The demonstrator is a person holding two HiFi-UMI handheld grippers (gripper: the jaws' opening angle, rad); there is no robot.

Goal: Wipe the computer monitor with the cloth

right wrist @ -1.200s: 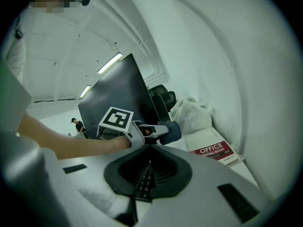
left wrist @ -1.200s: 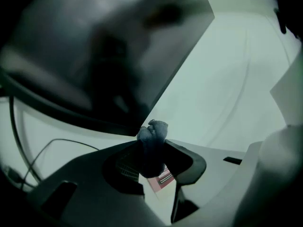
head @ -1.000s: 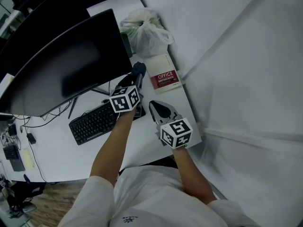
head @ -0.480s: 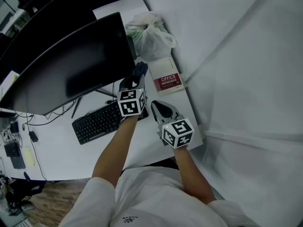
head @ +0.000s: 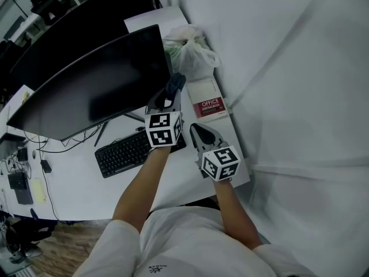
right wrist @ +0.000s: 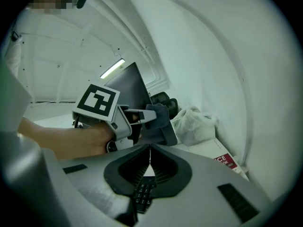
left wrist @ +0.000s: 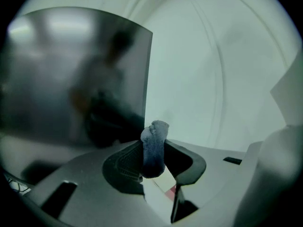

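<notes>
A wide black monitor (head: 92,88) stands on the white desk (head: 75,189); its dark screen (left wrist: 71,79) fills the left of the left gripper view. My left gripper (head: 170,94) is raised by the monitor's right edge, shut on a folded blue-grey cloth (head: 176,83) that sticks up between its jaws (left wrist: 154,145). The right gripper view shows that cloth (right wrist: 158,119) beside the monitor (right wrist: 130,86). My right gripper (head: 197,133) hangs lower over the desk, jaws shut with nothing in them (right wrist: 150,156).
A black keyboard (head: 135,152) lies under the monitor. A red-and-white paper box (head: 209,104) and a white plastic bag (head: 190,51) sit at the desk's right end. White sheeting (head: 288,97) hangs to the right. Cables (head: 34,154) trail at the left.
My left gripper with the cloth has risen and moved toward the monitor's right edge. The right gripper has barely shifted.
</notes>
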